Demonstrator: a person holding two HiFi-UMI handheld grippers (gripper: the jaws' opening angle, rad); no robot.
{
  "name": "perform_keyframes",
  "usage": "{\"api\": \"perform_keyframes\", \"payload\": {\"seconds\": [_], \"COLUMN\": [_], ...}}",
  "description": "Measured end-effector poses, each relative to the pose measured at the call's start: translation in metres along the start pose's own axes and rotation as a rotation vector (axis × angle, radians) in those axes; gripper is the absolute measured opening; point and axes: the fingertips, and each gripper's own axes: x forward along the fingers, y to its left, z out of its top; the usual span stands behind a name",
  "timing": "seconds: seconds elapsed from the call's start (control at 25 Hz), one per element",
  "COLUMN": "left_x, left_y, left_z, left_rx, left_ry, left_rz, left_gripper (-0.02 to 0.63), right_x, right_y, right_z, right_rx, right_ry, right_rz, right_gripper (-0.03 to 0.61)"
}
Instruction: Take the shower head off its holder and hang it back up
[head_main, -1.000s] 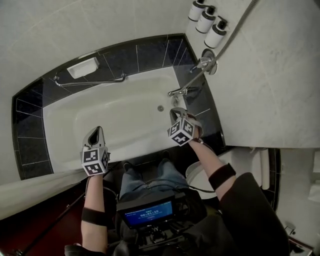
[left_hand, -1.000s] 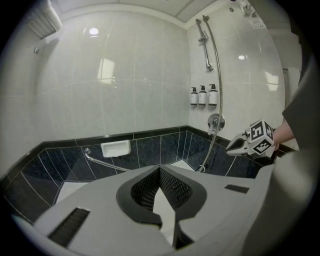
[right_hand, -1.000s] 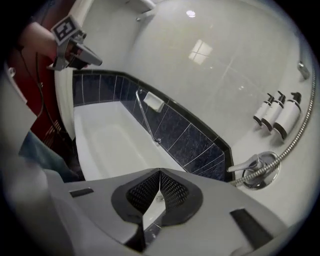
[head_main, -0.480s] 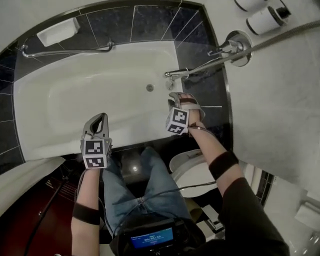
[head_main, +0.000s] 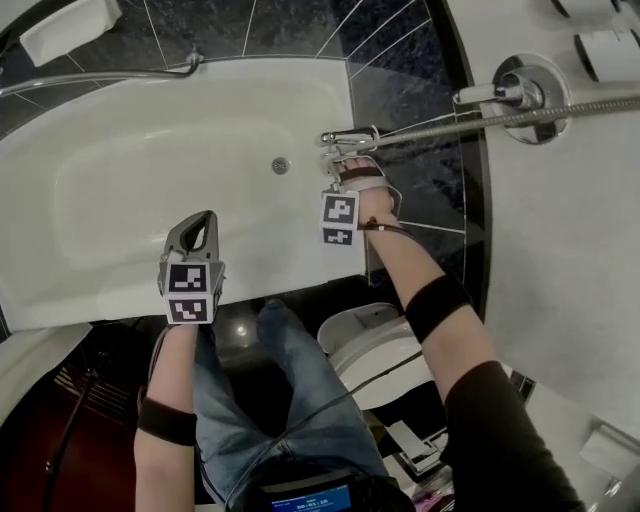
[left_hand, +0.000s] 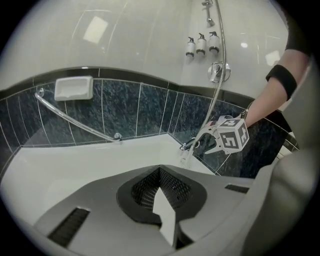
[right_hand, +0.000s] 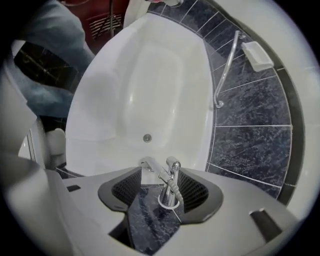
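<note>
The shower head (right_hand: 151, 165) is a small chrome hand-shower. It lies in its holder (right_hand: 171, 184), a short chrome post at the drain-end corner of the bathtub (head_main: 140, 190), right where the white rim meets the dark tiled ledge. The nose points out over the basin. Its braided metal hose (head_main: 440, 128) runs from the holder across the ledge to the wall fitting.

The right gripper (head_main: 350, 168) is tipped steeply down over that corner. Its jaws have just been opening and now stand wide on either side of the holder and the handle, with neither pad pressing on the metal. The left gripper (head_main: 198, 232) hangs over the tub's near edge with its jaws fully together and nothing between them.

The piece looks stiff and fairly light, but polished chrome is likely to be slick under rubber pads. The hose will probably tug it back and twist it once it is lifted. The best grip is probably across the straight handle close to the holder, not on the tapering nose, followed by a lift clear of the cradle.
</note>
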Motion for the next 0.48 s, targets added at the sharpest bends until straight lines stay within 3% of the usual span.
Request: {"api": "perform_keyframes", "payload": {"seconds": [0.16,0.48], "left_x": [0.037,0.076], "left_y": [-0.004,0.002], "left_z": [-0.003,-0.029], "left_rx": [-0.005,-0.022], "left_ry": [-0.015,-0.013], "left_rz": [-0.024,-0.044], "left_gripper": [0.000,0.000], "right_x": [0.039,0.099], "right_y": [-0.001,0.017], "right_z": [-0.011,-0.002], "right_rx": [-0.129,-0.397], "right_ry": [0.051,0.116], "right_rz": [0.023,0.068], "right_gripper": [0.296,0.296]}}
